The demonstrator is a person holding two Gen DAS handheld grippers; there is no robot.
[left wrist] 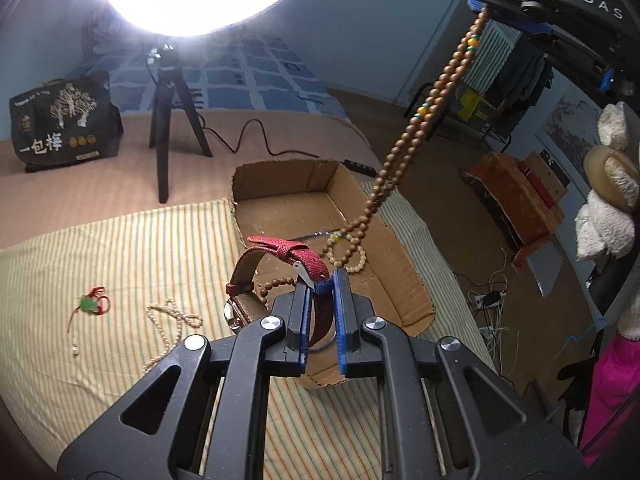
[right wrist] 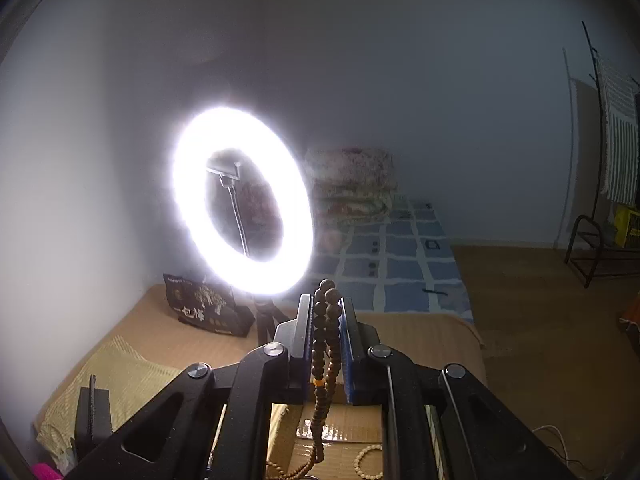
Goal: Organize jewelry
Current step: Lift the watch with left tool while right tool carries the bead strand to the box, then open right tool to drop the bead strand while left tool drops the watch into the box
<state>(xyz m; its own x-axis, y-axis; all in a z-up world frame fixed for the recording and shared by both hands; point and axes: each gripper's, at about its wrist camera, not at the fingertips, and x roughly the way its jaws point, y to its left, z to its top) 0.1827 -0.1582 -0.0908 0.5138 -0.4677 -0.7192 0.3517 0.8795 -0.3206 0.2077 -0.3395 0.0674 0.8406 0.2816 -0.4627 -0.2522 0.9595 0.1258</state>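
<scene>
The left gripper (left wrist: 322, 300), held low, clamps the watch (left wrist: 280, 276); the right gripper (right wrist: 327, 320), raised high, pinches beads (right wrist: 326, 320) dangling into the box (left wrist: 400, 280).

A bed (left wrist: 280, 128) is carrying a striped cloth (left wrist: 120, 248), on which a cardboard box (left wrist: 404, 280), pearl necklace (left wrist: 172, 316) and red-corded pendant (left wrist: 90, 304) are lying.

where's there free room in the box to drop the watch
The cardboard box's far half, toward its back wall, is bare. Its near end is crowded: wooden bead strand and a pale bracelet. Striped cloth is open beyond the pearl necklace.
</scene>
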